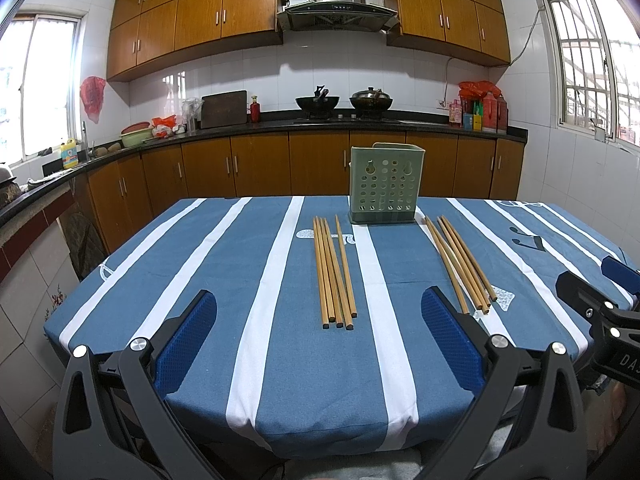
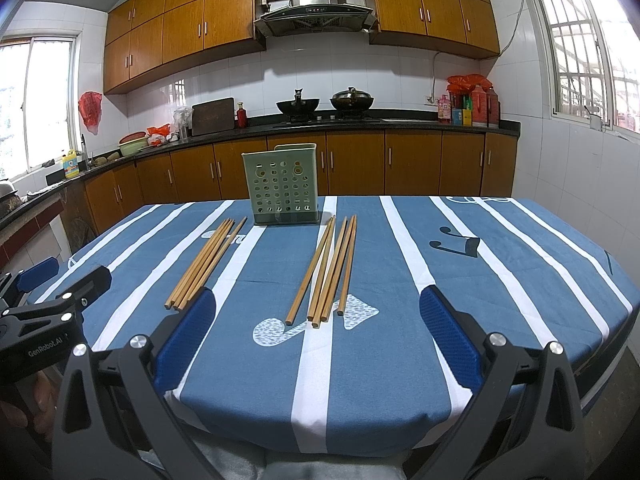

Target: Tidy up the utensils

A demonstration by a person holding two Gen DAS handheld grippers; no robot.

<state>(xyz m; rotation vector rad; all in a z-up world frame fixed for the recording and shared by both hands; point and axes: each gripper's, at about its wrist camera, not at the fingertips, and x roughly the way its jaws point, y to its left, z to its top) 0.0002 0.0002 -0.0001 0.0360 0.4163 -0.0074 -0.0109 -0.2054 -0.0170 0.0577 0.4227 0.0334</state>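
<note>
Both hand-held grippers [image 1: 320,320] [image 2: 316,316] hover agape above chopsticks [image 1: 334,272].

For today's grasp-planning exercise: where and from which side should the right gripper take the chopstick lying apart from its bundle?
Take the lone chopstick near its middle, from above, jaws straddling its width. It lies flat on the tablecloth, and the gap beside it widens toward the near end.
</note>
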